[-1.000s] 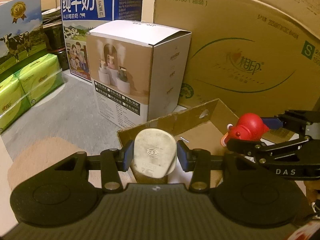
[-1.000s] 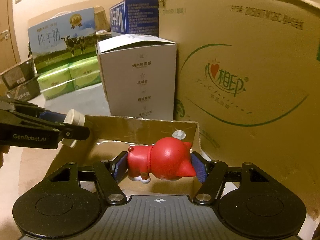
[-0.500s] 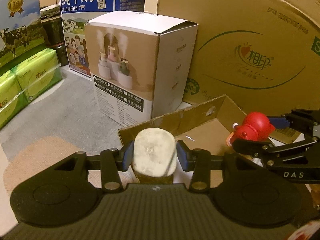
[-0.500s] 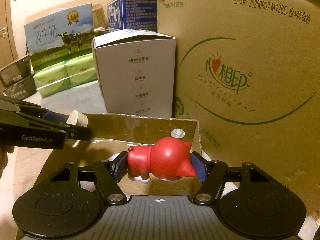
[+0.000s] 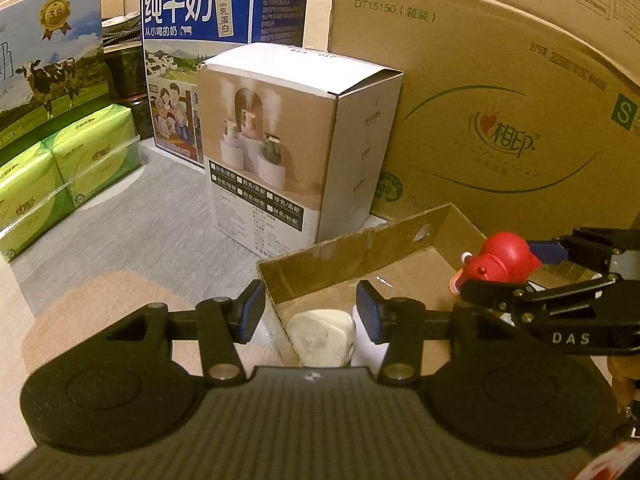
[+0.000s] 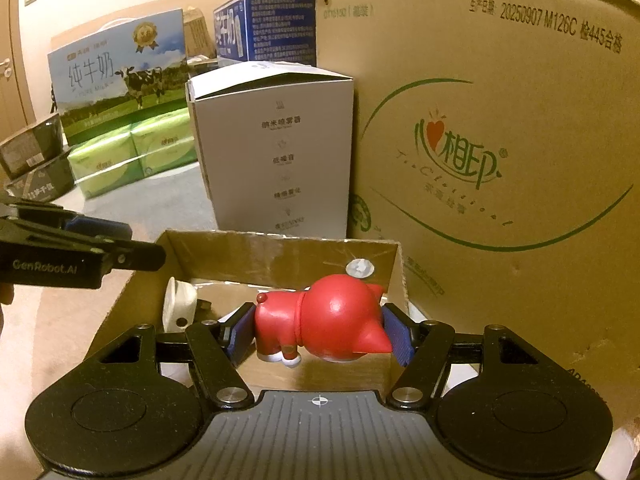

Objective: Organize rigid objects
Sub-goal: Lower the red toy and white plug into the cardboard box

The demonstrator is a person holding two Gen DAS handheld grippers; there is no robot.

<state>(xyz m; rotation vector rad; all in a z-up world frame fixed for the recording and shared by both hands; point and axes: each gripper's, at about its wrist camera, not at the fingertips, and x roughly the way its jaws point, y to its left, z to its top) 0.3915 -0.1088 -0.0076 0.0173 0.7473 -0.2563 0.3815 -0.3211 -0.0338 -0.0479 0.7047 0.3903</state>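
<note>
The left gripper (image 5: pixel 310 312) hangs with its fingers spread wide and nothing between them, above the left wall of the open cardboard box (image 5: pixel 344 250). The cream-white plug-shaped object (image 5: pixel 322 336) lies below it inside the box, against that left wall; the right wrist view shows it tipped on edge there (image 6: pixel 178 306). The right gripper (image 6: pixel 320 334) is clamped on the red figurine (image 6: pixel 332 320), pads pressing its two flanks, and holds it above the box interior toward the right wall.

The step in hand looks like setting the figurine down beside the white piece. To do it well I would lower it straight into the bare floor at the right side of the box, keep the pads closed until its base meets the cardboard, then part them just enough to free it — the rounded body (glossy, hard plastic by the look) could roll if dropped from height.

Little stands in the way inside the box. Its back wall carries a round silver sticker (image 6: pixel 360 268). Just behind stand a white humidifier carton (image 5: pixel 296 140) and, on the right, a large brown shipping carton (image 5: pixel 500 120) close to the box's right wall — this limits room for the right gripper's outer finger. Green tissue packs (image 5: pixel 60 176) and milk cartons (image 5: pixel 208 40) sit well apart at the left.
</note>
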